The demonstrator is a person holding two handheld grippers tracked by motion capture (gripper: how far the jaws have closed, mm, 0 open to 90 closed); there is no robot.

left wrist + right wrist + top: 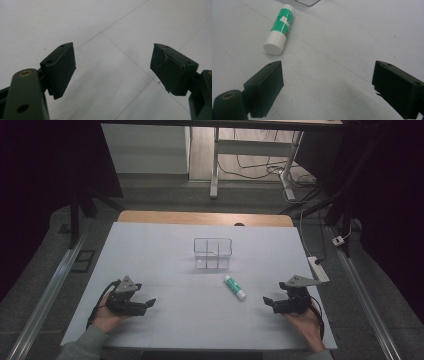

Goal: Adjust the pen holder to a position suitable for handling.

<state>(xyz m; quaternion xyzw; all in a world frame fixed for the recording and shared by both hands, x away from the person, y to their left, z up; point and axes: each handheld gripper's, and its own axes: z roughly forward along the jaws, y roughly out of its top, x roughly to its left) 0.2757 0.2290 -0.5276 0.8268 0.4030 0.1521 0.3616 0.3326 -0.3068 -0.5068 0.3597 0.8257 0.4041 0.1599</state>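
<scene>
Two grippers rest wide and empty on the tabletop (165, 245): left gripper (148, 304) well left of the glue stick (235, 287), right gripper (268, 302) just right of it.

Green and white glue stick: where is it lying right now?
In the high view the green and white glue stick lies flat on the white table, just right of centre, in front of the clear plastic divided box, nearer the right gripper.

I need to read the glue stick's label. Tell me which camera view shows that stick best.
The right gripper view: the glue stick lies close and large there, white cap toward the camera, green label facing up. The high view shows it small, lying on the table in front of the clear box.
</scene>
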